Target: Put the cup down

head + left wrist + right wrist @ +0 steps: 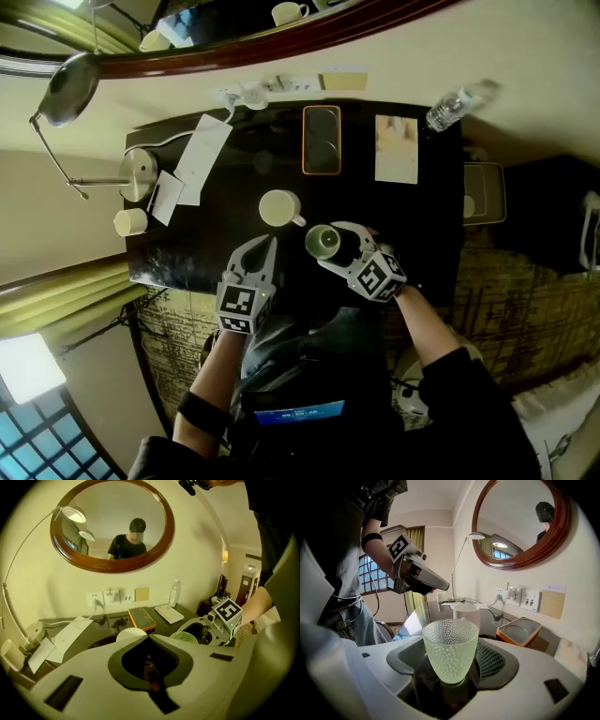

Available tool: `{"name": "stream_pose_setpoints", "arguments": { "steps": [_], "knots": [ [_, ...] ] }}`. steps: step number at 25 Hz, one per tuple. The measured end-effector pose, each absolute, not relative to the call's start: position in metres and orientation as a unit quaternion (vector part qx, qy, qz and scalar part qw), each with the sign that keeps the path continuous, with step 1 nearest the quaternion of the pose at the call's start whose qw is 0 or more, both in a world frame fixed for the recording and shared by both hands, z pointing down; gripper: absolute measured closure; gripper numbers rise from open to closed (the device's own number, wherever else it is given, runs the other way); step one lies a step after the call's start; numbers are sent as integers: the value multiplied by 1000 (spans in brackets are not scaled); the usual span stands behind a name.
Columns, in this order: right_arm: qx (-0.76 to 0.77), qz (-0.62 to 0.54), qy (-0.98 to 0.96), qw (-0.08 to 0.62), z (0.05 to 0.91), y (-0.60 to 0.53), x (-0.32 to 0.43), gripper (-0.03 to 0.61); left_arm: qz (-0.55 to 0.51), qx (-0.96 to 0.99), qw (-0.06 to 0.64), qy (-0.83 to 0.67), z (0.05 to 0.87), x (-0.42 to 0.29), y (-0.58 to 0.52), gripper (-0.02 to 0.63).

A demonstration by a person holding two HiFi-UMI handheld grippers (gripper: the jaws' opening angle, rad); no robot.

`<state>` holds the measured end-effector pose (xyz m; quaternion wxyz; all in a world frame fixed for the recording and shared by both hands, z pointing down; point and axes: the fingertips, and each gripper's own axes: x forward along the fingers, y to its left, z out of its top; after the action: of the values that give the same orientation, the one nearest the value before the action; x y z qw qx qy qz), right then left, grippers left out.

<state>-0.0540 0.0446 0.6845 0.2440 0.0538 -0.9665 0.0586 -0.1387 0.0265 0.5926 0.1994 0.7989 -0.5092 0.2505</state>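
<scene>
A green dimpled glass cup (pixel 323 241) (pixel 450 644) stands upright near the front of the black table (pixel 239 187), just right of a white mug (pixel 279 207). My right gripper (pixel 330 246) (pixel 452 660) has its jaws on either side of the cup, and the pads lie against its sides. My left gripper (pixel 270 246) (pixel 149 637) hovers over the table's front edge, to the left of the cup and below the mug. It is shut and holds nothing. The left gripper view shows the cup's rim (pixel 183 637) beside the right gripper's marker cube.
Behind the cup lie a phone in an orange case (pixel 321 139) and a pale booklet (pixel 396 148). A water bottle (pixel 455 106) lies at the back right. Papers (pixel 202 157), a lamp base (pixel 139 173) and a paper cup (pixel 130 221) fill the left side.
</scene>
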Motion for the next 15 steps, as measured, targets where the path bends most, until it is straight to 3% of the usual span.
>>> {"name": "stream_pose_setpoints", "arguments": {
  "steps": [15],
  "knots": [
    [153,44,-964,211,624,-97,-51,221,213,820,173,-503,583,-115,-46,611]
  ]
}}
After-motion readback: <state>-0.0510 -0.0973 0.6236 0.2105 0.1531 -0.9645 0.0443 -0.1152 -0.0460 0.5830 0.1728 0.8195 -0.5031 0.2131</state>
